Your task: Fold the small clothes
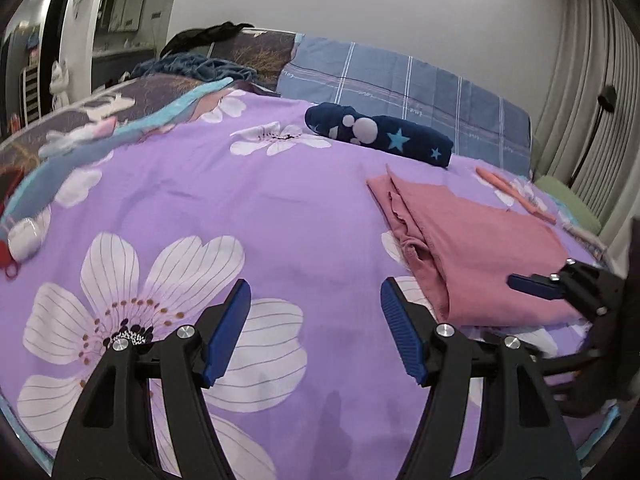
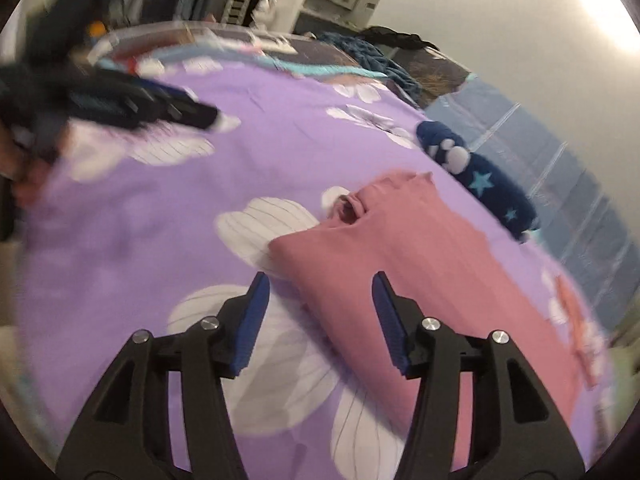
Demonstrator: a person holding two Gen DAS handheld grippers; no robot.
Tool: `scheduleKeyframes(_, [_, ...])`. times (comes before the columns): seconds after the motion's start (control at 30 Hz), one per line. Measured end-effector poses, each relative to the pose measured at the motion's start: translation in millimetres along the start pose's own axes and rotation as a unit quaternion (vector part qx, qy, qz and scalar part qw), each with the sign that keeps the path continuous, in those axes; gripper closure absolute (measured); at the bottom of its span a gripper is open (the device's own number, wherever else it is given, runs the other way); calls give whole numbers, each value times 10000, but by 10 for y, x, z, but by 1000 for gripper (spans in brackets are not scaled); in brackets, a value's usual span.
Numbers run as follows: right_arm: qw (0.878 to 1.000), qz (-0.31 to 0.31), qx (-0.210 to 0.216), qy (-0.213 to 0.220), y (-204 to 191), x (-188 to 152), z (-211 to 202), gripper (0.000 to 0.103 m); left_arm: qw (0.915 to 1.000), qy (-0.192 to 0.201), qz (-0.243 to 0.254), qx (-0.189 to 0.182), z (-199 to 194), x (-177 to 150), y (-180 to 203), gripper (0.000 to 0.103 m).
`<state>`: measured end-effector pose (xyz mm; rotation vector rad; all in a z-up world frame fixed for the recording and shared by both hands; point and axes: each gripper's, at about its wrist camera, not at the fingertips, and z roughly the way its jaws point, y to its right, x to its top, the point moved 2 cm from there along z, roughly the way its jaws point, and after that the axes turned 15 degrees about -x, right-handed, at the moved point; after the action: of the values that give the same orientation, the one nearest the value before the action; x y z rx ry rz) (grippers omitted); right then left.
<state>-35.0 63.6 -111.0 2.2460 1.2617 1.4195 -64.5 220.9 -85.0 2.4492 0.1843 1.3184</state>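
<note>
A pink garment (image 1: 476, 248) lies folded flat on the purple flowered bedsheet (image 1: 240, 208); it also shows in the right wrist view (image 2: 420, 264). My left gripper (image 1: 316, 320) is open and empty over the sheet, to the left of the pink garment. My right gripper (image 2: 318, 312) is open and empty, hovering over the near corner of the pink garment; it shows at the right edge of the left wrist view (image 1: 560, 288). The left gripper appears blurred at the upper left of the right wrist view (image 2: 160, 108).
A rolled navy cloth with stars and white dots (image 1: 376, 132) lies beyond the pink garment. A blue plaid pillow (image 1: 400, 80) is at the head. An orange item (image 1: 516, 192) lies at the right. Small toys (image 1: 24, 240) sit at the left edge.
</note>
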Motion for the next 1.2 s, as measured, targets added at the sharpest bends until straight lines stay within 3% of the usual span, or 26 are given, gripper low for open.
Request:
scheduleKeyframes(0.07, [9972,-465,-571,-162,-141,-2,143,46,9999,26,-69,-156,-10,6,-53,35])
scheduleKeyframes(0.2, [9890,-967,-1112,-93,-321,0,268,48,9995,40,35,-302,98,136,-91,35])
scheduleKeyframes(0.33, [9877,-902,-1273,-135,-395,105,332,56,9981,-78,201,-577,278,288,-69,35])
scheduleKeyframes(0.47, [9848,-1028,-1397,-124,-474,143,415,74,9928,-560,165,-1048,634,419,-83,35])
scheduleKeyframes(0.57, [9842,-1133,-1346,-177,-511,166,489,83,9801,-1033,-19,-1695,1026,586,-111,35])
scheduleKeyframes(0.67, [9840,-1162,-1332,-214,-543,173,510,90,9602,-1545,-364,-2298,1572,770,-141,35])
scheduleKeyframes(0.77, [9848,-1100,-1323,-217,-544,168,516,93,9539,-1761,-722,-2321,2057,861,-184,35])
scheduleKeyframes(0.9, [9884,-925,-1163,-305,-459,186,576,97,9384,-1738,-1006,-2813,2450,1044,-130,35])
scheduleKeyframes(0.93, [9892,-889,-1125,-317,-447,194,584,97,9365,-1740,-1049,-2859,2524,1080,-127,39])
scheduleKeyframes(1.0, [9900,-859,-1078,-291,-448,208,578,98,9411,-1719,-960,-2750,2654,1119,-133,70])
scheduleKeyframes(1.03, [9902,-856,-1065,-269,-449,216,571,98,9406,-1759,-1061,-2702,2731,1106,-176,94])
scheduleKeyframes(1.1, [9911,-831,-1018,-220,-469,223,513,99,9296,-1596,-1459,-2984,2734,1091,-291,95])
scheduleKeyframes(1.13, [9917,-788,-991,-205,-467,231,478,99,9291,-1458,-1495,-3054,2675,1100,-327,95])
scheduleKeyframes(1.2, [9948,-526,-841,-223,-422,263,414,99,9384,-1218,-1460,-2885,2575,1169,-395,98])
